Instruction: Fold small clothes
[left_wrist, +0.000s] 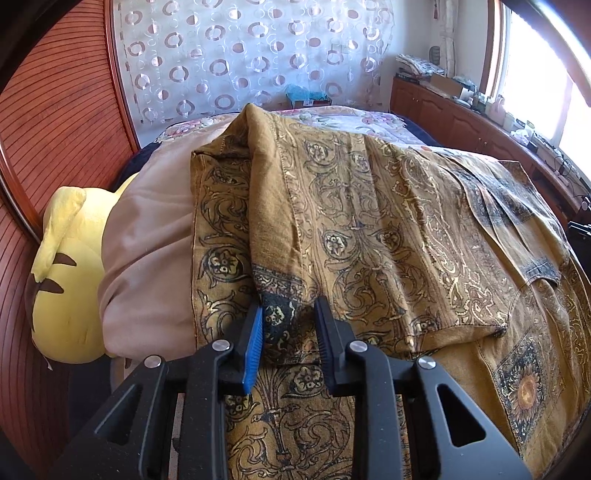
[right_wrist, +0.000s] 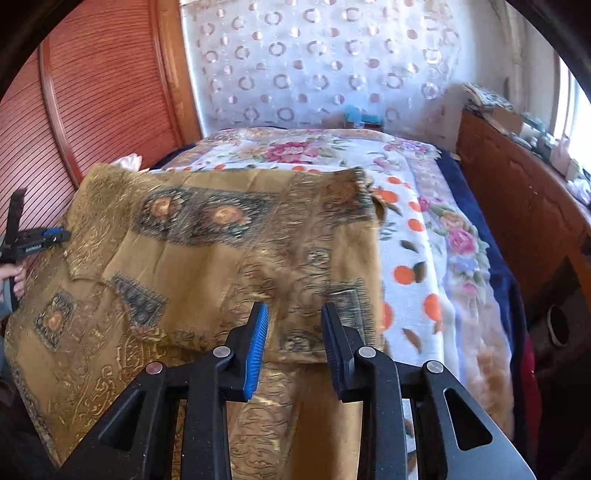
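A mustard-brown garment with black and gold scroll print lies spread on the bed, one side folded over itself; it also shows in the right wrist view. My left gripper is open, its jaws standing apart over the dark-patterned cuff of the folded part. My right gripper is open, jaws apart over the garment's near right edge, with cloth lying between and below them. The left gripper also shows at the far left of the right wrist view, held by a hand.
A yellow plush toy and a beige pillow lie at the left by the red wooden headboard. A floral blanket covers the bed. A wooden cabinet with clutter runs along the right under the window.
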